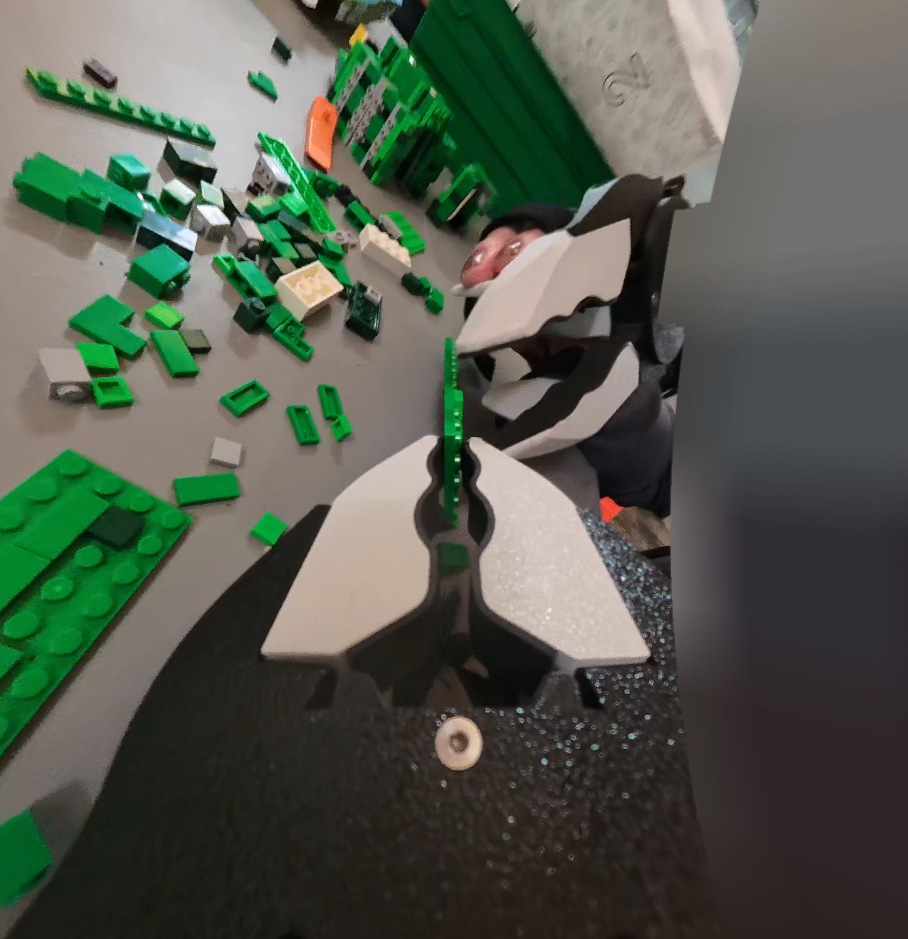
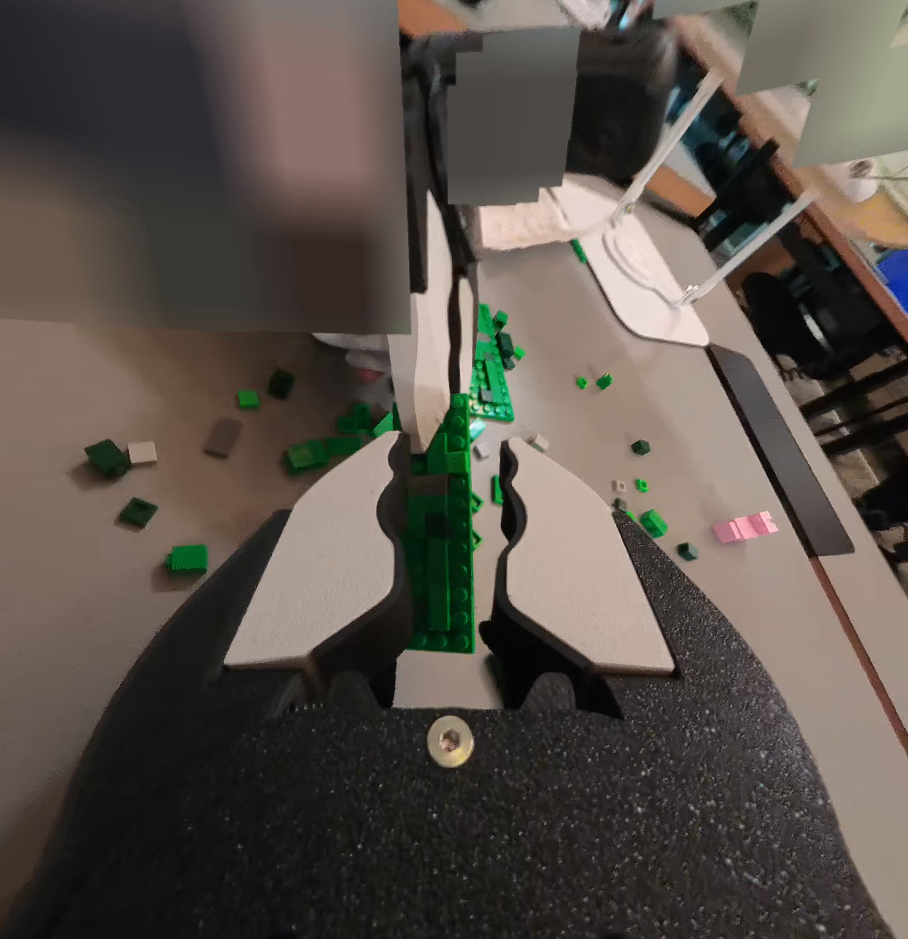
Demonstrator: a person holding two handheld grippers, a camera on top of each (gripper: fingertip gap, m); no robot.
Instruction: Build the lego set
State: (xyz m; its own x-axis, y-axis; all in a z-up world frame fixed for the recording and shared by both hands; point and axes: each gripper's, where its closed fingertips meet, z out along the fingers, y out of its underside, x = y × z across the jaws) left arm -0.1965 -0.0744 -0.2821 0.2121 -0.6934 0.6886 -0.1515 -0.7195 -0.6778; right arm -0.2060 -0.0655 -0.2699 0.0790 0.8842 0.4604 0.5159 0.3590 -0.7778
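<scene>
Left gripper (image 1: pixel 453 477) fingers clamp the thin green studded plate assembly (image 1: pixel 452 432) edge-on at frame centre. Right gripper (image 2: pixel 452 449) fingers stand apart around it. Risk: narrow pinch lets it pivot or pop loose.

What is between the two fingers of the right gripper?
In the right wrist view, the green plate assembly stands between the open right gripper's fingers; the left gripper holds its far end.

Glossy plastic bricks (image 1: pixel 309 289), matt grey table (image 1: pixel 177 40)
</scene>
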